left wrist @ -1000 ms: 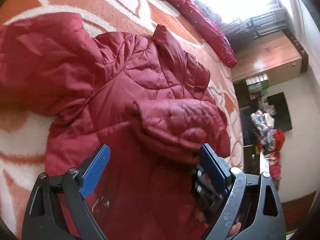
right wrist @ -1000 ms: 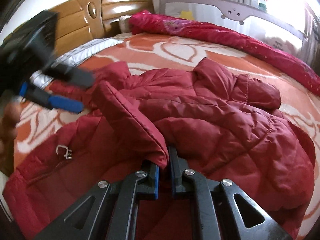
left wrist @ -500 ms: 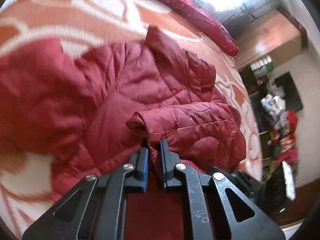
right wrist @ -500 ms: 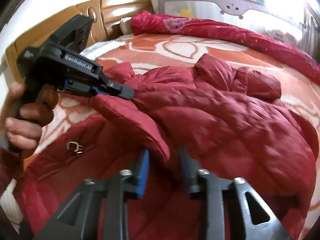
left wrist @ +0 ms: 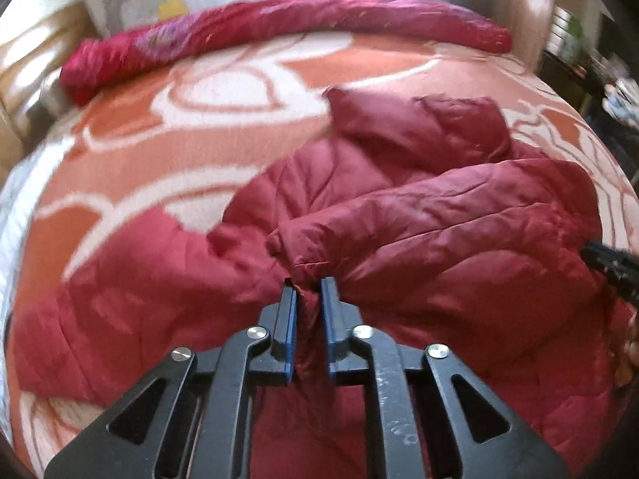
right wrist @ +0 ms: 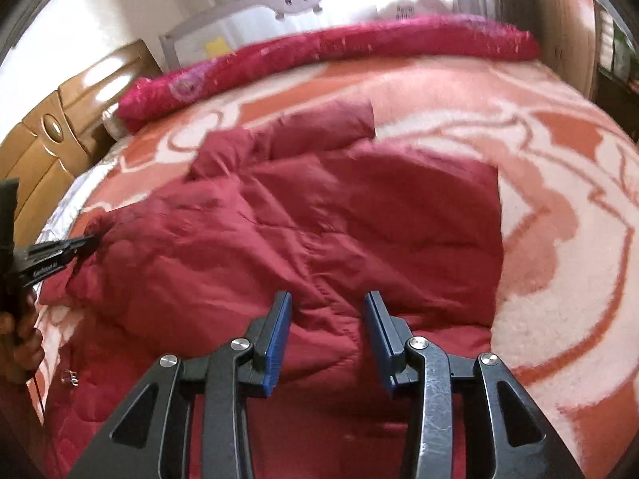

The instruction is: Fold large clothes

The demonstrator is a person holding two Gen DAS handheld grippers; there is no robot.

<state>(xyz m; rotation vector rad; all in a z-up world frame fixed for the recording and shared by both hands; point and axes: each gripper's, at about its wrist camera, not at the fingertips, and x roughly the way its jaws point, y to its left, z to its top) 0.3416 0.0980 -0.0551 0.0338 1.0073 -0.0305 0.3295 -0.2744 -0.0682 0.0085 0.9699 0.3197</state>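
now my left gripper (left wrist: 308, 285) is clamped on the jacket (left wrist: 399, 239) sleeve cuff the right gripper (right wrist: 327, 299) has just opened off, jaws apart, so the handover is done.

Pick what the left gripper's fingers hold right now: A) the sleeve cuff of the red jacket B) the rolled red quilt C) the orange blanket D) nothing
A: the left gripper has its fingers pinched on the sleeve cuff of the red jacket.

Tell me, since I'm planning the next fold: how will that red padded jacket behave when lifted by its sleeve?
The jacket is probably floppy: the sleeve bunches where the left tool pinches it. Its puffy quilting suggests it is light but springy. The sheen hints at slippery fabric, so folds may slide open.
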